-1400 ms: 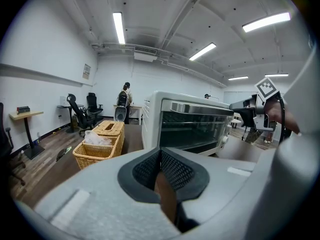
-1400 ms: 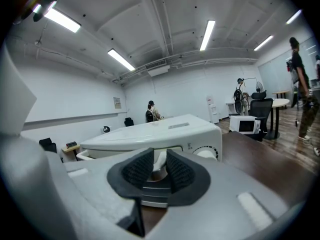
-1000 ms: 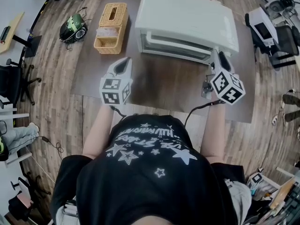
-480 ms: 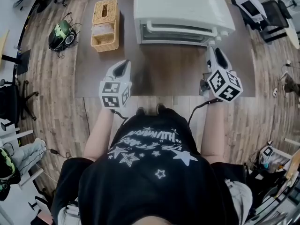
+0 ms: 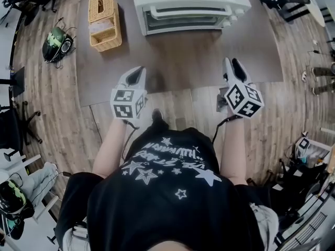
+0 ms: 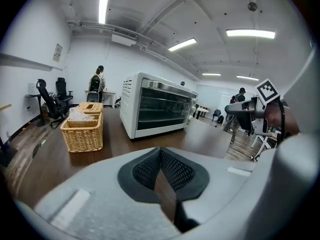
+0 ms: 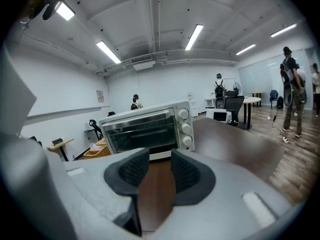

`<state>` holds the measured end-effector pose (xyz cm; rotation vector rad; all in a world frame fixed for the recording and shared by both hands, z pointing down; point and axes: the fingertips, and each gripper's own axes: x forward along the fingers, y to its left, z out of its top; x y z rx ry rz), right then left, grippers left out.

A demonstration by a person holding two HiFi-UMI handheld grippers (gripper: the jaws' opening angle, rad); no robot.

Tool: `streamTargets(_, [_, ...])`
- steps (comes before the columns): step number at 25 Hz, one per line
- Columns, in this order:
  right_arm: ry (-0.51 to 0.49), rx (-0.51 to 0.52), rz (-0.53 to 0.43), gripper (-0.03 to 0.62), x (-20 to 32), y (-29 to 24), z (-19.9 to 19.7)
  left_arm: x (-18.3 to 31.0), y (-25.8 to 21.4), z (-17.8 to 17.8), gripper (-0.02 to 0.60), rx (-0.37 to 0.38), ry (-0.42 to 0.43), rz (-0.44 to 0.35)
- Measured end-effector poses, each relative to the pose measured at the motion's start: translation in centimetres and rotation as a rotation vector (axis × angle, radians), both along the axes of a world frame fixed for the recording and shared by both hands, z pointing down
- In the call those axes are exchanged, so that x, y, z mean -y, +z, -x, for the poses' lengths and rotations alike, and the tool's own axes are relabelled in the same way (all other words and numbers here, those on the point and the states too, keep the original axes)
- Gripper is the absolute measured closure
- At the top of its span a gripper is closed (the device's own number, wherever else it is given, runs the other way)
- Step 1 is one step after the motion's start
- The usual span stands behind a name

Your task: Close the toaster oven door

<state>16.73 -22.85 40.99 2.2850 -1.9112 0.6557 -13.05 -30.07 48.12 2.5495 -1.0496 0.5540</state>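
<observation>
The white toaster oven (image 5: 188, 4) stands at the far side of the brown table (image 5: 183, 61), its glass door upright against the front with the handle bar across the top. It also shows in the left gripper view as the oven (image 6: 160, 106) and in the right gripper view as the oven (image 7: 147, 129), knobs on its right. My left gripper (image 5: 137, 75) hangs over the table's near edge, shut with nothing in it (image 6: 160, 151). My right gripper (image 5: 233, 65) is level with it on the right, well short of the oven, open and empty (image 7: 155, 159).
A wicker basket (image 5: 104, 21) with tissues sits on the table left of the oven. A helmet (image 5: 56, 42) lies on the wooden floor to the left. Office chairs and people (image 7: 292, 94) stand around the room's edges.
Both grippers have drawn back from the oven toward the table's near edge. The right one has left the oven's front right corner. The oven now sits farther up in the head view.
</observation>
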Motion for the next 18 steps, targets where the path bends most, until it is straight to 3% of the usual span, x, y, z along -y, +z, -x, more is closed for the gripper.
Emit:
streamTargets(7, [-0.049,0.028,-0.012,0.453,-3.8,0.2,-0.2,-4.3,-1.1,-1.2,0.571,0.018,-0.016,-0.026])
streamTargets(18, [-0.142,0.015,-0.057,0.589,-11.4,-0.7,-0.9,-14.0,-1.9,-4.1,0.571,0.029,-0.03,-0.056])
